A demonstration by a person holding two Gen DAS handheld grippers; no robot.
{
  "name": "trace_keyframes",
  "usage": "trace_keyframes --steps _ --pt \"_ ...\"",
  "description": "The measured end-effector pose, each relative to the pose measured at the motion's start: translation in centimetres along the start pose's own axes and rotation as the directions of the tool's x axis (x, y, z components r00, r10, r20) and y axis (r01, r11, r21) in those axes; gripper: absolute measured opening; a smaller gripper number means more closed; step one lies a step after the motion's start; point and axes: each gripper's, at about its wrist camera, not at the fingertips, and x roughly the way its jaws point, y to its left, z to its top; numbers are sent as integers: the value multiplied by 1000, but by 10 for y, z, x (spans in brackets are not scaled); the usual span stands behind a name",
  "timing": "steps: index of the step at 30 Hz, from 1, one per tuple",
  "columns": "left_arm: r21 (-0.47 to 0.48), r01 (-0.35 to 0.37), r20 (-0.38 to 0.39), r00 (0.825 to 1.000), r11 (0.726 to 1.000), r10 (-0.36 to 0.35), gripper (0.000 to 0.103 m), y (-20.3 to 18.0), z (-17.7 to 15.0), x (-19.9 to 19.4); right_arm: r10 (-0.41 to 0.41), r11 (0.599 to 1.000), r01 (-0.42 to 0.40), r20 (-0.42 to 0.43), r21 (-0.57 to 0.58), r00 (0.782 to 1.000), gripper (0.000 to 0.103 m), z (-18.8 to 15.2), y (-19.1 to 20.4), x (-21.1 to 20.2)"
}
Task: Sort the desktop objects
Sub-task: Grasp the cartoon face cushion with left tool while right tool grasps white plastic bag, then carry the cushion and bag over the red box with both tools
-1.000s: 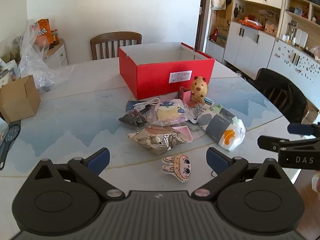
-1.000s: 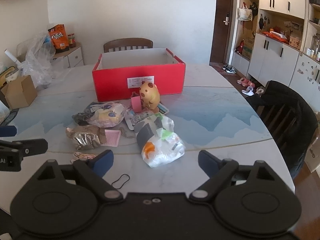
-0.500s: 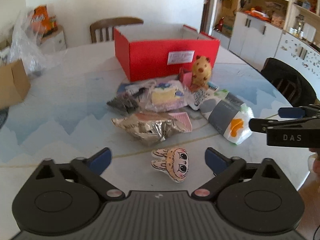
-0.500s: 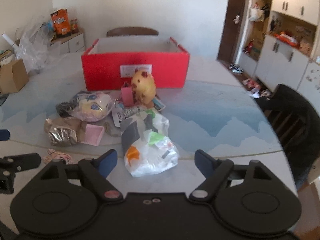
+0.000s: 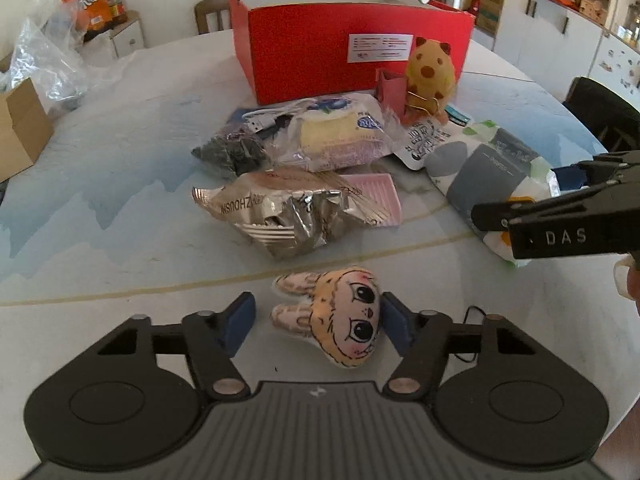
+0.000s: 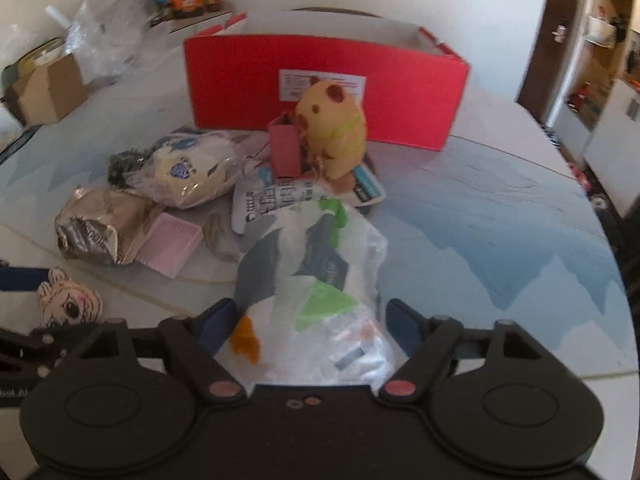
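Left gripper: low over the near edge of the desk, fingers spread apart on either side of the bunny-eared plush face, neither pad clearly pressing on it.
Bunny-eared plush face: lies flat on the desk between the left gripper's blue pads, ears pointing left, apart from the pile behind it; in the right wrist view it shows at the far left.
Right gripper: fingers apart, straddling the near end of the white plastic bag; from the left wrist view its black body, marked DAS, reaches in from the right over that bag.
White plastic bag: crumpled, with grey, green and orange contents, lying on the desk between the right gripper's pads; whether the pads touch it I cannot tell.
Silver snack bag: crinkled, in front of the pile, partly on top of the pink tray.
Clear cake packet: behind the snack bag, beside a dark bundle.
Yellow bear plush: upright against the front wall of the red box, next to a small red pouch.
Red box: open-topped, at the back of the pile.
Desk: round, pale top with a blue mountain pattern.
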Motion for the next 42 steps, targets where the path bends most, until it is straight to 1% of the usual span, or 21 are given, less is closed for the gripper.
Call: trace_keyframes --steps 2,8,10,13,16,19,23,27,35,39,42 --pt "-15 -2 -2 1000 1000 2 56 0 3 0 16 999 -15 2 -32 1000 72 1 -1 0" --pt "-38 -20 -28 999 999 19 52 1 4 -1 56 995 -57 -6 -77 998 56 4 -7 -4" --pt "-49 -26 -35 999 998 24 51 2 5 -3 73 994 -73 -3 -86 997 47 5 -9 -7" --pt "-66 -29 -27 999 997 27 51 4 7 -10 70 992 -68 19 -108 997 40 7 -11 -14" --pt "-77 -38 -28 999 996 36 51 5 12 -18 91 989 -86 36 -117 995 39 10 -17 -23" --pt "-81 -42 -7 999 996 41 51 5 21 -31 115 988 -110 48 -108 992 39 17 -27 -35" --pt "-71 -62 14 998 996 63 51 -2 36 -45 134 987 -127 76 -97 988 39 29 -39 -52" --pt "-66 -66 28 997 996 67 51 -9 53 -50 149 986 -139 102 -93 984 39 44 -48 -63" --pt "-44 -37 58 998 998 40 51 -12 95 -52 150 988 -143 142 -59 978 39 77 -65 -71" --pt "-38 -2 83 997 999 5 51 -4 125 -51 135 991 -128 168 -48 977 39 99 -73 -72" --pt "-14 4 105 995 1000 -2 51 1 150 -47 124 992 -122 172 -26 977 40 119 -79 -69"
